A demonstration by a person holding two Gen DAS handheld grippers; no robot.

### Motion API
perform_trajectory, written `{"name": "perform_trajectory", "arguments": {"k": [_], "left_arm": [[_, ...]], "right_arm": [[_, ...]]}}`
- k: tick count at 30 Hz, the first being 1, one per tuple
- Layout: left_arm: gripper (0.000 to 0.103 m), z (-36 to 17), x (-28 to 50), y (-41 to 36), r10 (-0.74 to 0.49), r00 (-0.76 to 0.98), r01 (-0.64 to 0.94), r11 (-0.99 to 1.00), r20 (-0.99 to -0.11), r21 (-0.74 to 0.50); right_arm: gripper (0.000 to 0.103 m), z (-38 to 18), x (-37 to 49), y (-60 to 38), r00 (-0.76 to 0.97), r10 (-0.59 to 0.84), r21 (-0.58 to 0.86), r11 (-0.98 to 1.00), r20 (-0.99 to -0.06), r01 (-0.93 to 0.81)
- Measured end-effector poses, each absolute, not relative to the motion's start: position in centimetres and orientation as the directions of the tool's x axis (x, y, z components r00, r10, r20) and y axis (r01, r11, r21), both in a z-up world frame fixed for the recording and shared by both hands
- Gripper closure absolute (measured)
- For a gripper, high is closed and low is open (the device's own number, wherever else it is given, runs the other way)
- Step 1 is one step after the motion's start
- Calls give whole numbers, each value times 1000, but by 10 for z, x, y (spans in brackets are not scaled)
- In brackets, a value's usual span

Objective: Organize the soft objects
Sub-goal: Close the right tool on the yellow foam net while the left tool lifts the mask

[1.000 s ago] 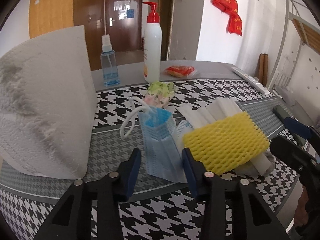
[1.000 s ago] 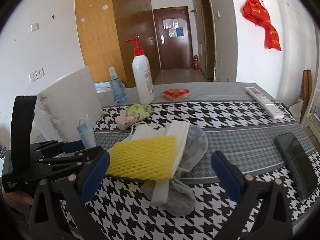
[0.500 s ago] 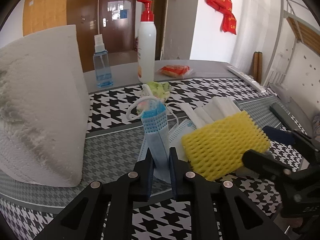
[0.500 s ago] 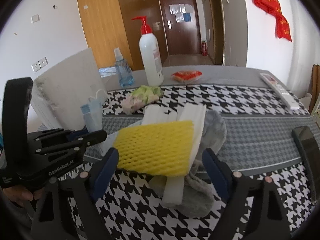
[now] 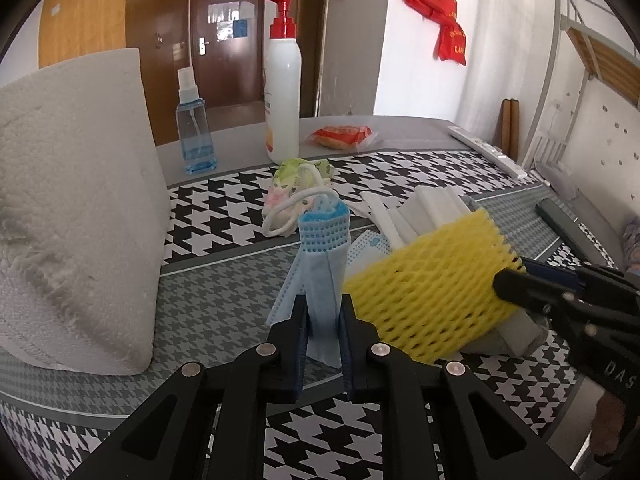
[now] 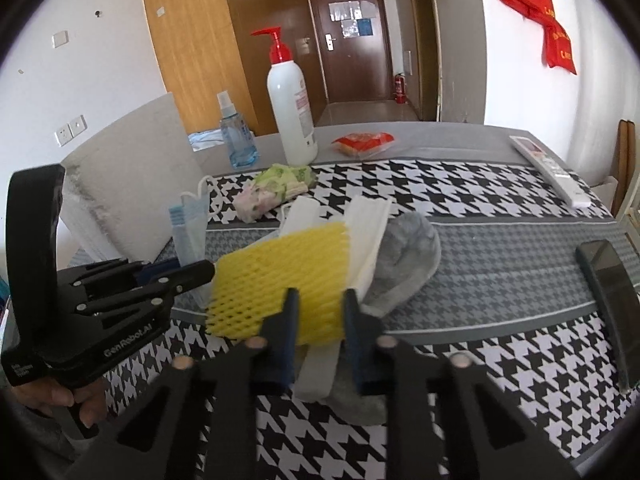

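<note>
A pleated blue face mask (image 5: 322, 256) stands upright on the houndstooth cloth, and my left gripper (image 5: 323, 312) is shut on its lower end; from the right wrist the mask (image 6: 188, 224) rises beyond that gripper (image 6: 202, 270). Right of it lies a yellow foam net (image 5: 432, 280) on white folded masks (image 6: 368, 224) and a grey sock (image 6: 408, 256). My right gripper (image 6: 319, 304) has its jaws closing, the pads pinching the near edge of the net (image 6: 280, 276). In the left wrist view it (image 5: 504, 276) meets the net's right end.
A big white fluffy block (image 5: 68, 208) stands at the left. A flowered cloth wad (image 6: 276, 188), a spray bottle (image 5: 194, 132), a pump bottle (image 5: 283, 92) and a red packet (image 5: 342, 136) sit behind. A remote (image 6: 552, 168) and a phone (image 6: 612, 304) lie at the right.
My left gripper closed on the blue mask. The right gripper's wide jaws came together onto the yellow foam net's edge. Neither hand travelled much.
</note>
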State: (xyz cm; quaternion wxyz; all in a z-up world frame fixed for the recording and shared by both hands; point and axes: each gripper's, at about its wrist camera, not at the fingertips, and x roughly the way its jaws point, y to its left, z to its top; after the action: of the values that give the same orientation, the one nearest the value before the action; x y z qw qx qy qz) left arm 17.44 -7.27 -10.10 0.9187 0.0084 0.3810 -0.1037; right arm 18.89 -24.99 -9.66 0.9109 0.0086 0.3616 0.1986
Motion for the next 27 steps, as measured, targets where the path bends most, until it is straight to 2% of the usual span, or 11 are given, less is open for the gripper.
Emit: {"name": "perform_trajectory", "arguments": {"k": [12,14,16,20,21,22,27], "left_arm": [[89,-101,172,-72,-196,693,204,976,-694,-73],[89,-101,171,-72,-194,695,204,976,-693,-69],[89,-100,170,-72,-194,697,206,976,-690,-67],[89,-98,168,-72,-197,705,210,976,-681,-64],[89,-97,167,-72,-195,707,209,976,-680,-63],[89,-97,167,-72,-195,709,210,976,-678,-61],[96,-90,161,-68,-200,730,214,975,-654,-60]], "right_arm": [[87,-95,188,-247,611,474,277,877,-634,-393],[85,-98,191,-244,605,462,269,883,-649,-386],[73,-101,192,-242,594,468,278,879,-654,-387],[73,-104,192,-236,587,467,266,878,-662,-398],[76,-103,191,-235,590,470,262,876,-657,-406],[91,-102,191,-235,588,473,261,873,-656,-411],[93,-93,183,-238,613,485,258,868,-624,-425]]}}
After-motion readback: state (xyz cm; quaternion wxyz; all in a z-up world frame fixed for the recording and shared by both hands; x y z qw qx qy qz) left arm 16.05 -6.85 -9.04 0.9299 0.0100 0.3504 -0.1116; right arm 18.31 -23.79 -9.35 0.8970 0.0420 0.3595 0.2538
